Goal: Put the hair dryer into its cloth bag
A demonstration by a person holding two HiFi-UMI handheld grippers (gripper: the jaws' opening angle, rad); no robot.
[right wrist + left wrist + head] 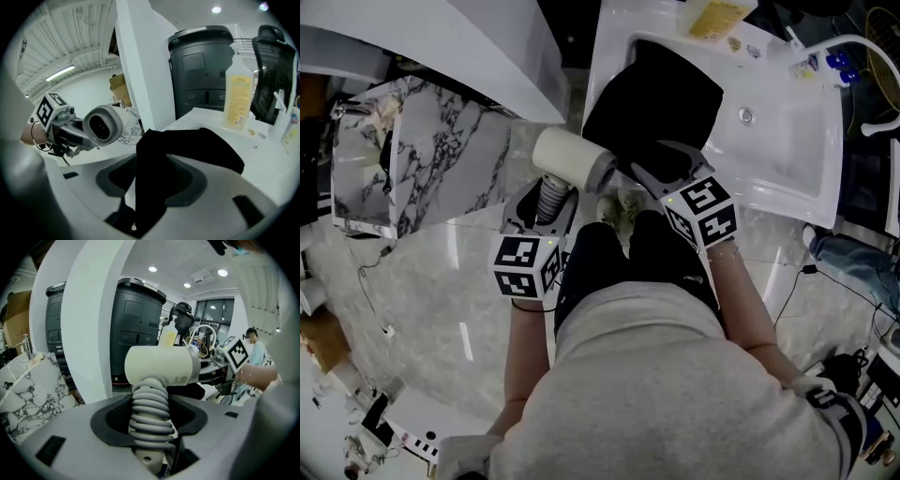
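Left gripper view shows the left gripper [151, 430] clenched on the hair dryer [159, 364], grasping its cord-wrapped handle, with the barrel aloft beside the washbasin [787, 159]. The dryer looks rigid, smooth and likely top-heavy, so that ribbed handle suits it best. The right gripper [150, 192] stands released, and the limp black cloth bag [201, 145] lies draped between its jaws and across the basin; it probably needs pinching at its mouth hem
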